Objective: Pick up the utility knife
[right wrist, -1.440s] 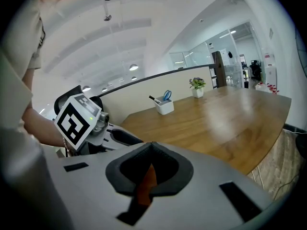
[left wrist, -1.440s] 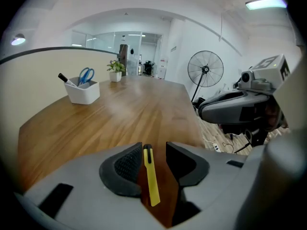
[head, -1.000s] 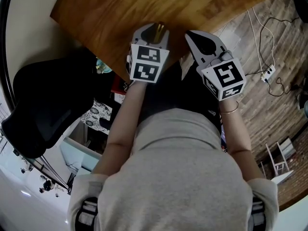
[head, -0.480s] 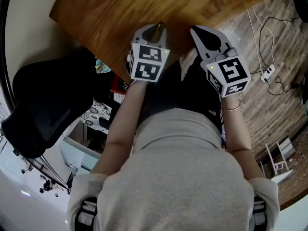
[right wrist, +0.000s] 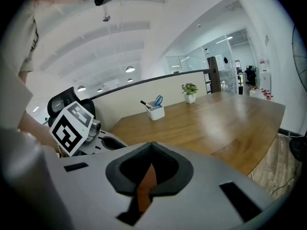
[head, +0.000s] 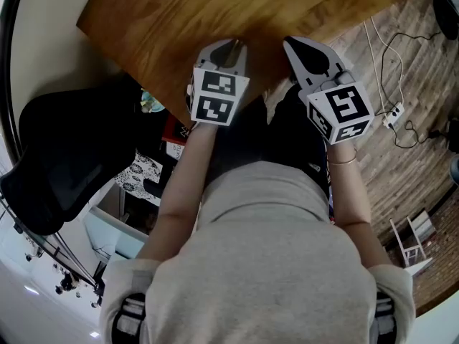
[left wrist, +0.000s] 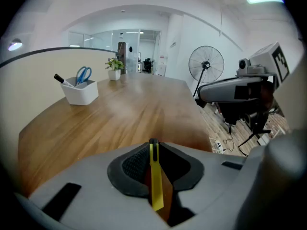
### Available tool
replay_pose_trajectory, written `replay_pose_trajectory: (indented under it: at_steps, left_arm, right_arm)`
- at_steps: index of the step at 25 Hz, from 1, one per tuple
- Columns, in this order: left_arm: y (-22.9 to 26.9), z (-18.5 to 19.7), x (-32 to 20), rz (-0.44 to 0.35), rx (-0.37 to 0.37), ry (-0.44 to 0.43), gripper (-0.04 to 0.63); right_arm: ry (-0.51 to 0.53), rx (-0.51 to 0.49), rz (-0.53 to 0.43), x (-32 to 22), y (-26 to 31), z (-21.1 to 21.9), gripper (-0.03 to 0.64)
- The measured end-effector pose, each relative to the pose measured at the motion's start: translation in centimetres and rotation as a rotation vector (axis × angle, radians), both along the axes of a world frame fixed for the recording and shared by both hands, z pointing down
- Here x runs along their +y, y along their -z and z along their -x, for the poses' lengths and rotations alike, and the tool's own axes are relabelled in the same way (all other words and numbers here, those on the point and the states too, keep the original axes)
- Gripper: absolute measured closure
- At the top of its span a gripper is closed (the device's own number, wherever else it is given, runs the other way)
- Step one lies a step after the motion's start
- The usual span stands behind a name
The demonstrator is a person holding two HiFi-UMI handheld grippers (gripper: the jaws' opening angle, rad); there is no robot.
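The utility knife [left wrist: 155,181] is a thin yellow strip with a black tip, standing on edge between the jaws of my left gripper [left wrist: 152,142]. Those jaws have just been closing, and their pads press on the knife from both sides. In the head view the left gripper [head: 229,45] hovers over the near edge of the wooden table [head: 215,6]; little of the knife shows there. My right gripper [right wrist: 152,145] is shut with nothing in it, its tips touching. It hangs to the right of the left one [head: 292,45], over the table's corner.
A white pen holder [left wrist: 80,91] with scissors and a marker stands far back on the table beside a small potted plant [left wrist: 114,66]. A floor fan [left wrist: 206,66] is beyond the table. A black office chair [head: 64,163] is at my left, cables and a power strip [head: 393,113] on the floor right.
The right gripper has drifted a little to the right, away from the left one. The left gripper stays in place over the table edge.
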State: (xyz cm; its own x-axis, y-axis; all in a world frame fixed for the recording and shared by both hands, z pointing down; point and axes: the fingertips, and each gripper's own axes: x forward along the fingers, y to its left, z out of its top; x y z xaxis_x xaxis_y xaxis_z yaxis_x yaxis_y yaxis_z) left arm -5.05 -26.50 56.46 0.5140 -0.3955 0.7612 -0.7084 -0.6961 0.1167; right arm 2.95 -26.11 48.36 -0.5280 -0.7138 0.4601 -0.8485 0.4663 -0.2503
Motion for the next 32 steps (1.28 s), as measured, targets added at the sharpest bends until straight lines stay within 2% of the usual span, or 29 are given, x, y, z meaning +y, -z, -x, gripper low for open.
replay_pose_trajectory:
  at_steps: [7, 19, 26, 32]
  left_arm:
    - [4.2, -1.0, -1.5, -0.074, 0.084, 0.004, 0.518]
    - [13.3, -2.1, -4.0, -0.214, 0.253, 0.047, 0.518]
    - [20.4, -2.7, -5.3, -0.336, 0.369, 0.051, 0.518]
    - [25.1, -2.3, -5.4, -0.431, 0.430, 0.053, 0.518]
  right_arm:
    - [-0.011, 0.011, -0.046, -1.0, 2.0, -0.8, 0.606]
    - [0.072, 0.032, -0.159, -2.7, 8.0, 0.2, 0.606]
    - [0.107, 0.036, -0.245, -3.9, 11.9, 0.3, 0.606]
    - [0.150, 0.051, -0.313, -4.1, 14.9, 1.5, 0.606]
